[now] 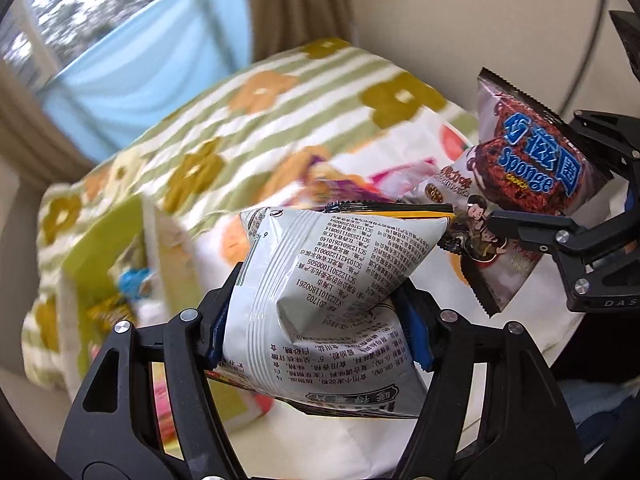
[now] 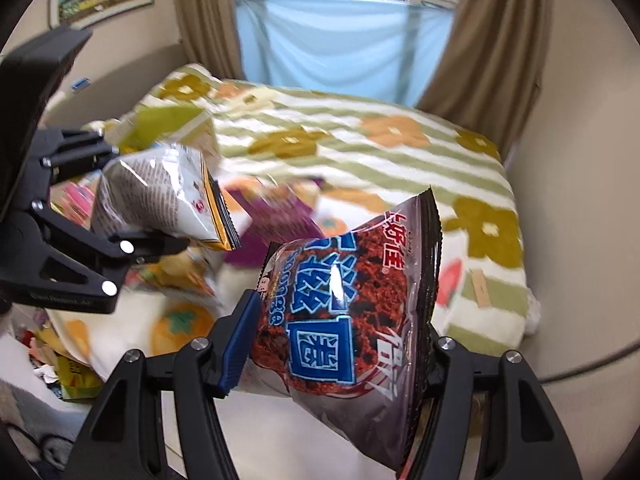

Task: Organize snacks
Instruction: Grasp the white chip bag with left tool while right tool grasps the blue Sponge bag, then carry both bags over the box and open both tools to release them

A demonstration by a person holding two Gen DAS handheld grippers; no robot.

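My left gripper is shut on a white snack bag printed with black text and holds it in the air above the bed. It also shows in the right wrist view, with the left gripper at the left. My right gripper is shut on a dark red Sponge snack bag, also held above the bed. In the left wrist view the Sponge bag hangs from the right gripper at the right. More snack packets lie blurred on the bed below.
A bed with a green-striped flowered blanket fills the middle. A green box holding packets stands on the bed at left. Curtains and a window stand behind. Clutter lies by the bed's lower left.
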